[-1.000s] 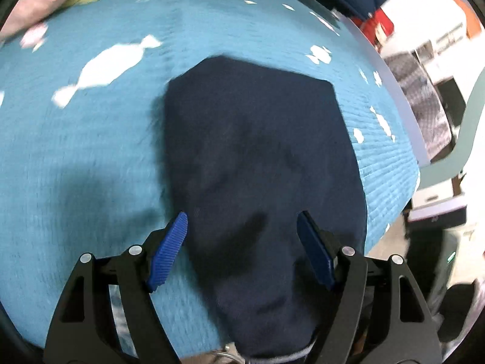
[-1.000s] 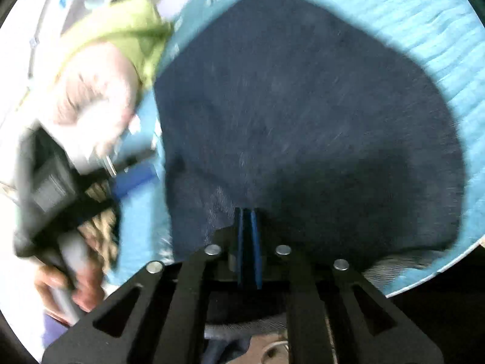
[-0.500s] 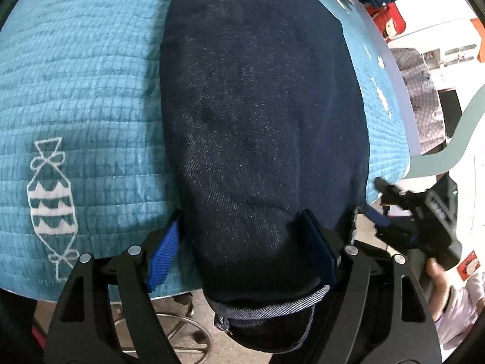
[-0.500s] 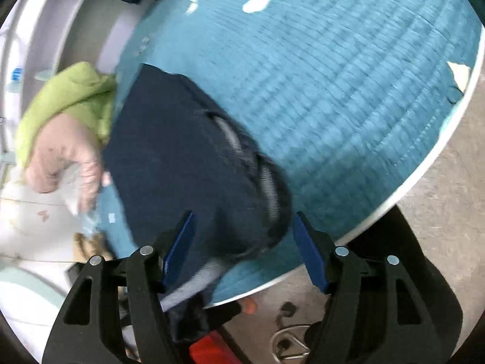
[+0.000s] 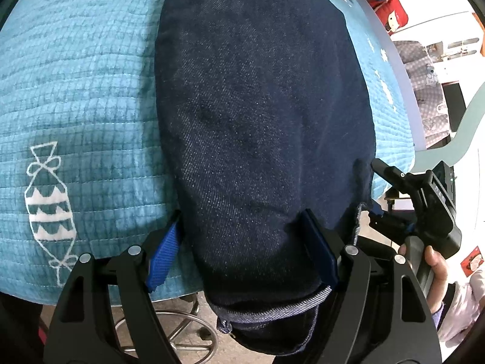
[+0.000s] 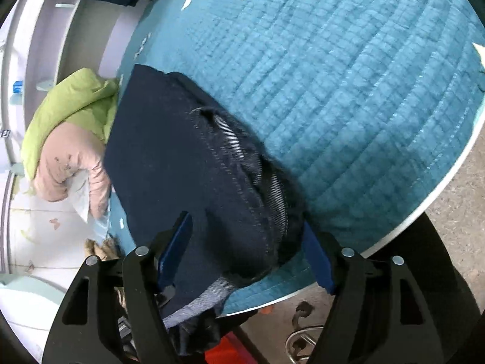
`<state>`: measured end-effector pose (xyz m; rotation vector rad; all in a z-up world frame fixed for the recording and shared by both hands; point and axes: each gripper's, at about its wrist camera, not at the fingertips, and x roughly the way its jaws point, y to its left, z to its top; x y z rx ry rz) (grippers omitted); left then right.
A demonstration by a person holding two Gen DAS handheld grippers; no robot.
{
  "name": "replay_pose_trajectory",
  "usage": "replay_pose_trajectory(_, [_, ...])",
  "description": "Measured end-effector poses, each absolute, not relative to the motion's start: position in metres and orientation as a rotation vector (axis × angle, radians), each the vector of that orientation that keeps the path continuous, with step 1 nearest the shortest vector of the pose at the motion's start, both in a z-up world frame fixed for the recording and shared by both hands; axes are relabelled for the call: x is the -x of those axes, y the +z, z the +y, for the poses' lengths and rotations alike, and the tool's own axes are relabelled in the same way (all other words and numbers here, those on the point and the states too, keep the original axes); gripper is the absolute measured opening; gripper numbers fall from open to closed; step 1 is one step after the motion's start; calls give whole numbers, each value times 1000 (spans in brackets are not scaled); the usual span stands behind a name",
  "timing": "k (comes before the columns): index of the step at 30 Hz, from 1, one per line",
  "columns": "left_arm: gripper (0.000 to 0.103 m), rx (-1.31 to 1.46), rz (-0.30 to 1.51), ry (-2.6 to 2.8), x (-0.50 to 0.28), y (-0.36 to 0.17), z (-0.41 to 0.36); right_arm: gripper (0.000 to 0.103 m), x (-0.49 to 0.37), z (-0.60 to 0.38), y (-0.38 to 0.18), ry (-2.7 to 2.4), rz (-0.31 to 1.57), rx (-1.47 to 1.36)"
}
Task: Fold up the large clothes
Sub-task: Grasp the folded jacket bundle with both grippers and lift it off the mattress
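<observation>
Both claws, left gripper (image 5: 242, 254) and right gripper (image 6: 245, 251), gape astride folded jeans (image 5: 257, 121) beside green-pink clothes (image 6: 69, 139)

Right tool (image 6: 245, 254), clamped on the dark denim garment (image 6: 188, 182) a second ago, now spread; garment folded narrower toward 9 o'clock.

Dk denim garment (image 5: 260, 127) folded, overhanging edge
</observation>
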<state>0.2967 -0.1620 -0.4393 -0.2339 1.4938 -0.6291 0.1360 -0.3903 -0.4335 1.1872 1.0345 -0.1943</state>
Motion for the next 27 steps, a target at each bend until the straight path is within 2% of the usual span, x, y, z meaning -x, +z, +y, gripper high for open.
replay_pose_trajectory(3, [77,234,1492,-632,-297,-441,-159,69,-141,-396,-436,-185,1017,-1231])
replay_pose_trajectory(6, [77,232,1492,-634,-297,-441,-158,61,-151,-394,-415,-96,955,-1205])
replay_pose_trajectory(11, [79,230,1498,-634,-299,-442,-157,62,-173,-392,-422,-221,1084,-1083])
replay_pose_trajectory(17, [79,236,1499,-639,-302,-444,-160,65,-172,-401,-436,-215,1054,-1203])
replay_pose_trajectory(18, [79,236,1500,-638,-302,-444,-160,58,-173,-401,-430,-173,1039,-1227])
replay_pose_trajectory(21, [80,245,1506,-642,-303,-444,-158,57,-174,-403,-403,-90,983,-1212])
replay_pose_trajectory(25, [82,261,1520,-634,-307,-447,-157,59,-175,-405,-411,-231,1084,-1099])
replay_pose_trajectory(27, [82,248,1516,-637,-306,-444,-160,62,-167,-410,-428,-250,1106,-1132])
